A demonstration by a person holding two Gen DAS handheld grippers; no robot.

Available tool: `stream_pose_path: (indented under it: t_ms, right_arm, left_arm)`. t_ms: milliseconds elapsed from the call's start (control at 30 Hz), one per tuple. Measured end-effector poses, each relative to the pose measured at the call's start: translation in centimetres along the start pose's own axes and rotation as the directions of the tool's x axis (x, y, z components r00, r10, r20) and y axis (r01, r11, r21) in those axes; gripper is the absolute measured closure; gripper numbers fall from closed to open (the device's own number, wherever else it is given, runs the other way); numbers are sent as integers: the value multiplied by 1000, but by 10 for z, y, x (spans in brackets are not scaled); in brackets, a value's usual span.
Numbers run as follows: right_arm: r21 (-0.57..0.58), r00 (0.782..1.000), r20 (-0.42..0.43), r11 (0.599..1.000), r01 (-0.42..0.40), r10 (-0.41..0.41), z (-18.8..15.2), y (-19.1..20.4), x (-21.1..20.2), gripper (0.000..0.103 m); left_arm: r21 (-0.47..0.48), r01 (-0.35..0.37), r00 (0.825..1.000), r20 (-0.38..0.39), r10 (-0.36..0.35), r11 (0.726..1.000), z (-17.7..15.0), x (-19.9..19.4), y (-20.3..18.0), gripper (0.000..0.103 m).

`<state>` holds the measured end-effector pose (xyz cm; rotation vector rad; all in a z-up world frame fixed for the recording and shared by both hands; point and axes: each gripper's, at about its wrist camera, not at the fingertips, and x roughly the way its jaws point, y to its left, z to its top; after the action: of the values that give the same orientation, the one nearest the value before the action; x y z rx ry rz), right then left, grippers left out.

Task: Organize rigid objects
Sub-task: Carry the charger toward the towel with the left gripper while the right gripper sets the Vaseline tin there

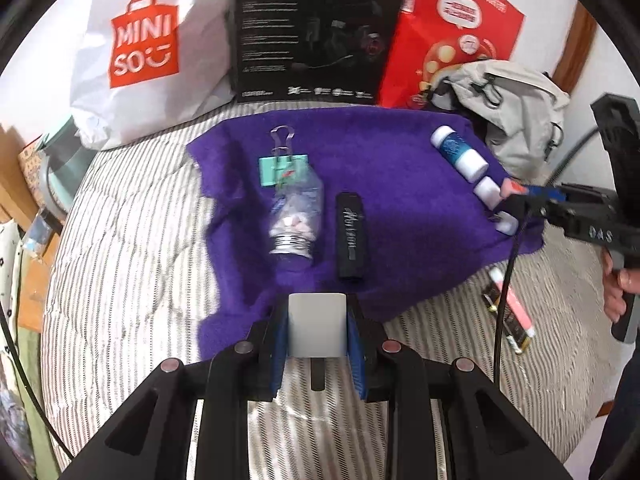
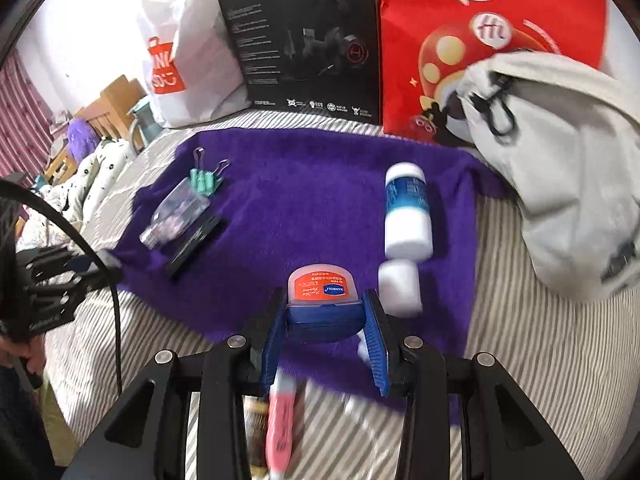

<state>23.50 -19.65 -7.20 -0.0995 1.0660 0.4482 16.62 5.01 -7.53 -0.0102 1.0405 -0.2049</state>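
The right gripper (image 2: 326, 320) fingers pinch a rounded blue balm jar (image 2: 322, 300) that could squirt out onto the small white bottle (image 2: 400, 286); the left gripper (image 1: 318, 328) fingers clamp a white block (image 1: 317, 326)

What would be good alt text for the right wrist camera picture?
The right gripper holds a small blue lip balm jar with an orange lid over a purple towel on a striped bed. On the towel lie a blue and white bottle, green binder clips, a clear bottle and a black case.
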Motion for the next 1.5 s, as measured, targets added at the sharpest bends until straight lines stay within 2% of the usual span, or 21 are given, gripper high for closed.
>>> stream_pose_path:
  t_ms: [200, 367, 533, 700, 833, 1000, 1100, 1300, 1500]
  right_arm:
    - [-25, 999, -36, 999, 33, -33, 41, -1, 44, 66]
    - [4, 996, -52, 998, 70, -70, 66, -4, 79, 66]
    - [10, 991, -58, 993, 120, -119, 76, -2, 101, 66]
    - [-16, 988, -51, 989, 145, -146, 80, 2, 106, 66]
    - [-22, 989, -52, 991, 135, -136, 75, 2, 103, 65]
    - [-27, 989, -99, 994, 110, -112, 66, 2, 94, 64]
    - [-15, 993, -109, 999, 47, -49, 51, 7, 82, 64]
    - [-36, 998, -57, 999, 22, -24, 19, 22, 38, 64]
    - [-16, 1000, 1, 1000, 9, -9, -10, 19, -12, 64]
  left_arm:
    - [-25, 9, 1000, 2, -9, 1000, 5, 2, 13, 78]
    - [-21, 12, 1000, 6, -12, 1000, 10, 3, 16, 78]
    - [-19, 18, 1000, 6, -18, 1000, 14, 5, 18, 78]
    - [-18, 18, 1000, 6, -18, 1000, 15, 6, 21, 78]
    - [-21, 22, 1000, 8, -22, 1000, 15, 5, 23, 78]
    - [-22, 20, 1000, 13, -19, 1000, 14, 1, 24, 78]
    - [-27, 16, 1000, 16, -15, 1000, 15, 1, 24, 78]
    - [-8, 22, 1000, 18, -22, 1000, 25, 3, 16, 78]
    - [42, 32, 999, 10, -33, 999, 44, 15, -2, 78]
